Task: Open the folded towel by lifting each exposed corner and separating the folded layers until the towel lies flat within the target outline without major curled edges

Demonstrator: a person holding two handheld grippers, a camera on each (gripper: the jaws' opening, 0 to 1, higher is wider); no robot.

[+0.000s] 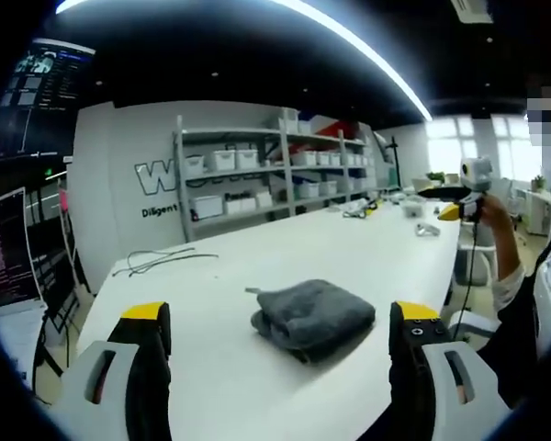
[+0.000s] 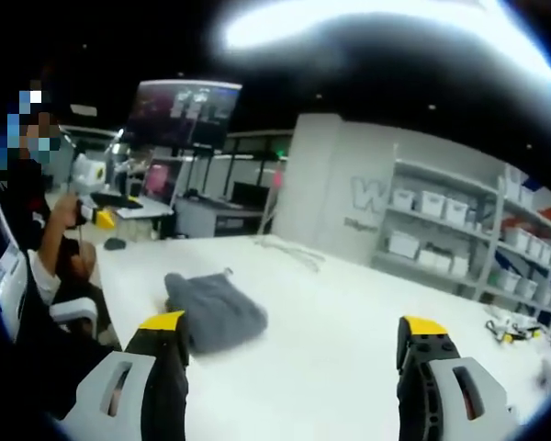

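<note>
The grey towel (image 1: 312, 317) lies folded in a loose bundle on the white bench (image 1: 285, 248), toward the near edge and well in from either end. It looks soft and light, a thick pile cloth that will sag and drape rather than hold any shape, so a pinch on a single layer should lift easily while the layers beneath may cling and drag along. The best hold is probably the small tag or corner poking out at the bundle's upper left in the left gripper view, or any loose outer corner, taken shallow so only one layer comes up.

The left tongs (image 1: 280, 322) stand spread wide and empty, with the towel ahead between their yellow tips, nearer the right-hand jaw and apart from both. The right tongs (image 2: 294, 335) are likewise spread and hold nothing; the towel (image 2: 213, 310) sits just beyond the left-hand jaw tip, off to that side rather than centred. No target outline is visible on the bench.
</note>
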